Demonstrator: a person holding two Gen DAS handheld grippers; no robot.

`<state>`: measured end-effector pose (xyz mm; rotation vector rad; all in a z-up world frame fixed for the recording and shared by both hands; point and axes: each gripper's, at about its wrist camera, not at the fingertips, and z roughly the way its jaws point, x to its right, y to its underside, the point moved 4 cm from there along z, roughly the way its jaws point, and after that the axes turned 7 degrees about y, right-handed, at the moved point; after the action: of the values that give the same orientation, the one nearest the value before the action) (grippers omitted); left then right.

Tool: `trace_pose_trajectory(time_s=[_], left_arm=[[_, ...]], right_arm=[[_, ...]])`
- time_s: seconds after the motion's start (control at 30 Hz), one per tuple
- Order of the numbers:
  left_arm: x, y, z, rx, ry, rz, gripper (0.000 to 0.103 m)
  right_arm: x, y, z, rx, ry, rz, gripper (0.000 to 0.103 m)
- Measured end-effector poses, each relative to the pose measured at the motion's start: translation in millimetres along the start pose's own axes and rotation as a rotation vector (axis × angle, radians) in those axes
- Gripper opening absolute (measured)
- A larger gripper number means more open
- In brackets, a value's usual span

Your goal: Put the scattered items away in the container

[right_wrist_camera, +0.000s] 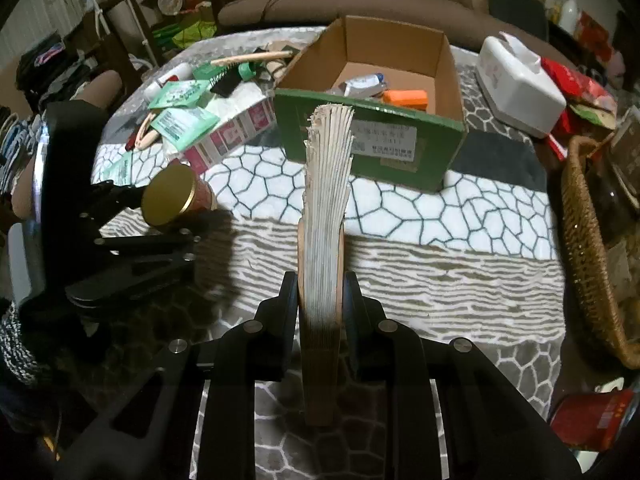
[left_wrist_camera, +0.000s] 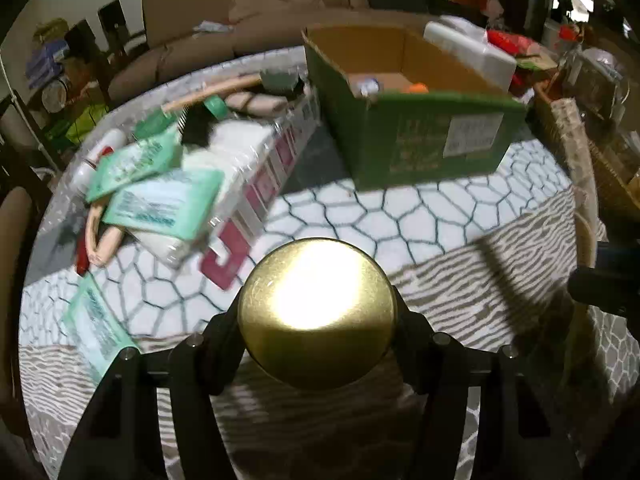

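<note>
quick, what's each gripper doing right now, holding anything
left gripper: closed on the gold-lidded jar.
right gripper: closed on the folded fan.

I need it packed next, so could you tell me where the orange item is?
The orange item already lies inside the open cardboard box, at its right side beside a small bottle.

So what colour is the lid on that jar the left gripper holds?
Shiny gold; the lid shows best in the left wrist view.
</note>
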<state>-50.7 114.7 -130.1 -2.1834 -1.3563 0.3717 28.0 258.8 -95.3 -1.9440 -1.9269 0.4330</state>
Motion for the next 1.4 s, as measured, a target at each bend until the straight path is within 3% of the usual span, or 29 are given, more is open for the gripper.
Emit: trace_pose_trajectory(time_s=[0.43, 0.7, 0.97, 1.27, 1.4], left_arm=[[-26, -11, -79, 0.201, 0.044, -0.033, 0.063], [-43, -11, -112, 0.259, 0.014, -0.057, 0.063], [-47, -21, -123, 0.301, 0.025, -0.091, 0.062], [-32, -33, -128, 0.385, 0.039, -0.033, 0.062], [-28, -38, -120, 0.368, 0.052, -0.042, 0.062]], right_arm=[[-17, -13, -31, 0.164, -0.008, -0.033, 0.021], [-16, -20, -45, 0.231, -0.029, 0.038, 0.020], [-14, -27, -86, 0.392, 0.007, 0.050, 0.020], [-2, -25, -91, 0.395, -0.001, 0.054, 0.020], [4, -20, -91, 0.387, 0.001, 0.056, 0.020]])
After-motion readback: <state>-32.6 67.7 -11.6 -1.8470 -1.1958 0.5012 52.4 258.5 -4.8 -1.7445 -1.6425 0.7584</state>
